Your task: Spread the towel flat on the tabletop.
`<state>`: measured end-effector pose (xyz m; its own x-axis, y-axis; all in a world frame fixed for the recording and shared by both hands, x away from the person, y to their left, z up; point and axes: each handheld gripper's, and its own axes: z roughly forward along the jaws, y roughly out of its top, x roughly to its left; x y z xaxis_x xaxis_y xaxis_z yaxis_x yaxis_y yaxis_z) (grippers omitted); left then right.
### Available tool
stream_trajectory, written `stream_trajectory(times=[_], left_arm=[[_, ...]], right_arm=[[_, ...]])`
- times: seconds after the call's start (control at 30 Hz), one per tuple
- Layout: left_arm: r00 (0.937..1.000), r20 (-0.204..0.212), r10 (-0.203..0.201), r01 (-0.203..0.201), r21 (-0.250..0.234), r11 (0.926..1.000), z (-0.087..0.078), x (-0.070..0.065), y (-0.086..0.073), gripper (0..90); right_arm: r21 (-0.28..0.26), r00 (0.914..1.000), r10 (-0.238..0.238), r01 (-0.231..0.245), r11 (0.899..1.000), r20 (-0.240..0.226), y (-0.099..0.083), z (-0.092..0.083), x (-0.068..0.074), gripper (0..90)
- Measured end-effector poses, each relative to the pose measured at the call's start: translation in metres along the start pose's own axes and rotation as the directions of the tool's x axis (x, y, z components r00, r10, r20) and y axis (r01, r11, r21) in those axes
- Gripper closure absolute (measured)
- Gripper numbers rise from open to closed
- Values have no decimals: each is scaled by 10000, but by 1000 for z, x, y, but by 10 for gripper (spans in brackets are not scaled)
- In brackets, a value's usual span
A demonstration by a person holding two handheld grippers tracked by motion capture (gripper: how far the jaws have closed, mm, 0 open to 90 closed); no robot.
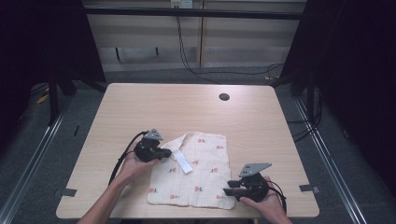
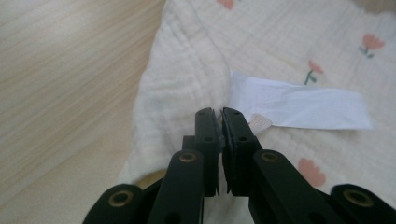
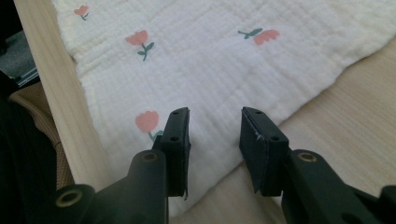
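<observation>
A cream cloth [image 1: 198, 175] printed with small red flowers lies flat on the near part of the wooden table [image 1: 187, 107], with a white label [image 1: 183, 161] on its left part. My left gripper [image 1: 167, 153] is at the cloth's upper left edge. In the left gripper view the left gripper [image 2: 219, 114] is shut on a fold of the cloth [image 2: 177, 79] next to the label [image 2: 303, 108]. My right gripper [image 1: 227, 190] is at the cloth's near right corner. There the right gripper [image 3: 215, 116] stands open, its jaws astride the edge of the cloth [image 3: 210, 60].
A dark round hole [image 1: 224, 97] sits in the table near its far edge. The table's near edge [image 3: 60, 102] runs close to the cloth, with a woven chair back below it. Cables hang behind the table.
</observation>
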<state>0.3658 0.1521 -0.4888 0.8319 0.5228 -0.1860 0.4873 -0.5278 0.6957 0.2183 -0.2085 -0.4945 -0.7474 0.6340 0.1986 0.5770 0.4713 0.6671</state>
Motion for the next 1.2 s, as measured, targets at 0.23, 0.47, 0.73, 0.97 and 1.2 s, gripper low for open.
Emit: stream_trajectory(times=[0.23, 0.47, 0.73, 0.97, 1.2], left_arm=[[9925, -352, -1171, 1137, -868, 9897, -18, 34, 17, 810], [9757, -820, -2034, 1900, -1470, 9707, -33, 53, 6, 639], [9908, -247, -1333, 1296, -1155, 9848, -46, 34, -11, 642], [9994, 273, -233, 242, -325, 9992, -47, -2, -31, 660], [9975, 608, 358, -385, 432, 9983, -34, -22, -44, 589]], right_arm=[[23, 10000, 15, -15, 10000, -47, 0, 0, 0, 639], [-43, 9999, 72, -72, 10000, -97, -1, 0, -1, 646], [-146, 9998, 96, -98, 9998, -169, 2, -3, -1, 672], [-580, 9998, 112, -103, 9983, 154, 19, -9, -13, 674], [-112, 9959, -96, 107, 9999, 902, 44, 15, -30, 621]])
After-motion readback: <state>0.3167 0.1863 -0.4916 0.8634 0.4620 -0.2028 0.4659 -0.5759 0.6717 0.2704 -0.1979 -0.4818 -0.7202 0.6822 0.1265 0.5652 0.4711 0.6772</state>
